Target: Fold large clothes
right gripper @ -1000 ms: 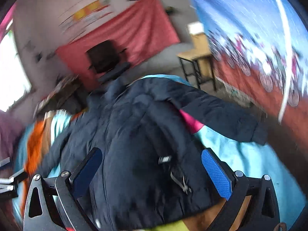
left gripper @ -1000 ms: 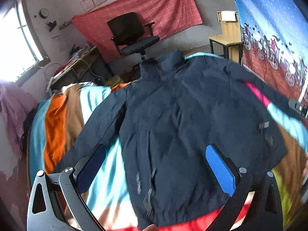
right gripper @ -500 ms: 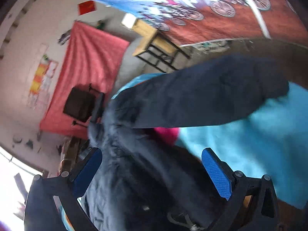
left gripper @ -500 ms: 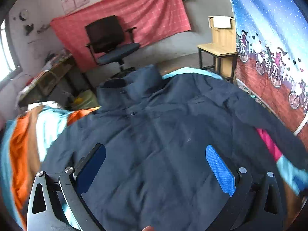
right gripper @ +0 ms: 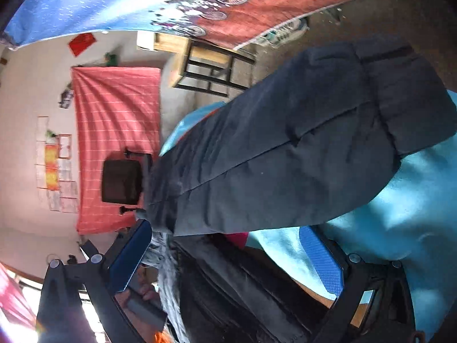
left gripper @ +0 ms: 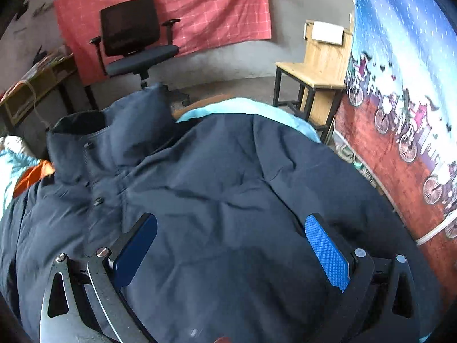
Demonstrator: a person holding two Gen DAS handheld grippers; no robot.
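Note:
A dark navy padded jacket (left gripper: 228,188) lies spread front-up on a striped blanket, its collar (left gripper: 94,140) at the upper left. My left gripper (left gripper: 231,245) is open and hovers just above the jacket's chest near the right shoulder, its blue pads (left gripper: 325,251) wide apart. In the right wrist view the jacket's sleeve (right gripper: 300,148) stretches out over the light blue part of the blanket (right gripper: 400,228). My right gripper (right gripper: 228,260) is open, rolled sideways, low over the sleeve's base by the jacket body.
A black office chair (left gripper: 134,43) stands before a red wall cloth. A wooden stand (left gripper: 317,71) is at the bed's far right corner. A bicycle-print wall hanging (left gripper: 400,114) runs along the right side. A cluttered desk (left gripper: 34,80) is at left.
My left gripper moved forward over the jacket toward the collar and right shoulder. My right gripper swung right and rolled sideways, closing in on the sleeve. Both stayed open.

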